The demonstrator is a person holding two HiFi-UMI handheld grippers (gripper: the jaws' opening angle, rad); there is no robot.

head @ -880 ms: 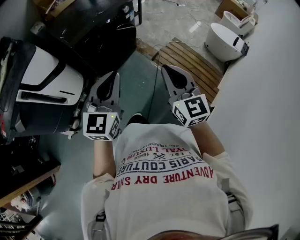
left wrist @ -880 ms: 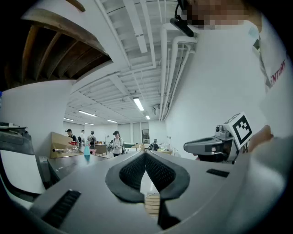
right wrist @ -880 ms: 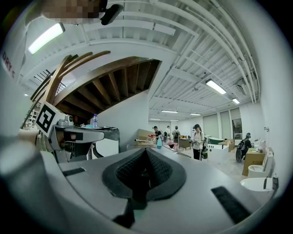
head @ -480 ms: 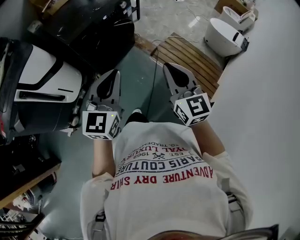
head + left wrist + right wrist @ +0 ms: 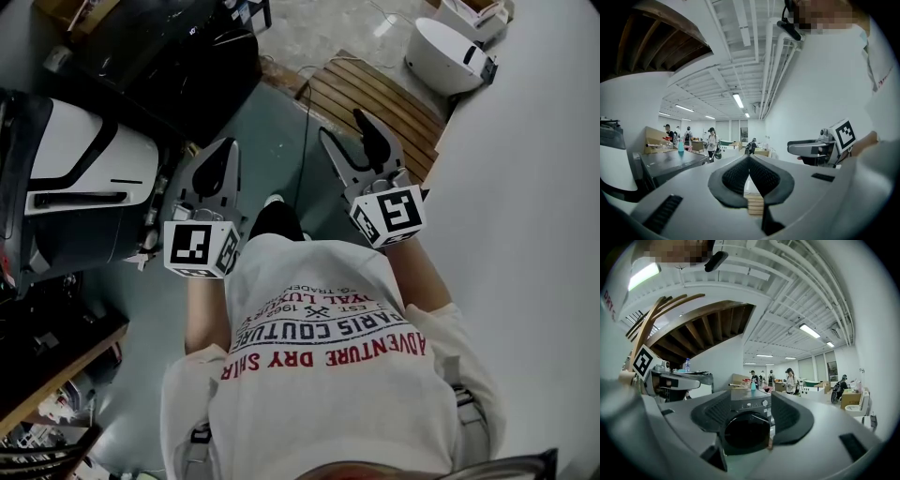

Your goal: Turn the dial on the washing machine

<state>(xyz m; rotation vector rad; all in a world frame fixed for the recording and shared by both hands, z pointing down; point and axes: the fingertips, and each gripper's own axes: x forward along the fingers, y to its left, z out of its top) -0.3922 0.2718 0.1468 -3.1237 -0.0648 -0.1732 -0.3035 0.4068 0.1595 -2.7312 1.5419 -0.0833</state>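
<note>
1. Step: approach. The washer (image 5: 740, 405) is well apart from both grippers, and I judge the dial (image 5: 764, 402) untouched.
2. Location: the washer is a dark front-loader standing ahead. The right gripper view shows it through the gap between the jaws, but far off, not in them. The dial is the small round knob at the right end of the top panel, above the door (image 5: 743, 431).
3. Right gripper (image 5: 345, 141) (image 5: 749, 420): jaws well apart, a moderate gap. They hold nothing and touch nothing. It is held about level and aimed at the washer.
4. Left gripper (image 5: 218, 164) (image 5: 749, 161): jaws closed, pads meeting at the tips, nothing between them. It points into the room beside the right gripper and looks idle for this task.
5. Next move, as I judge it:
   - Walk in and carry the right gripper up to the panel.
   - Keep the jaws open enough to straddle the knob.
   - Centre the dial between the pads, close, then roll the wrist.
6. Watch: the dial is small and sits close to the panel, so an off-centre grip would likely slip instead of turning it.
</note>
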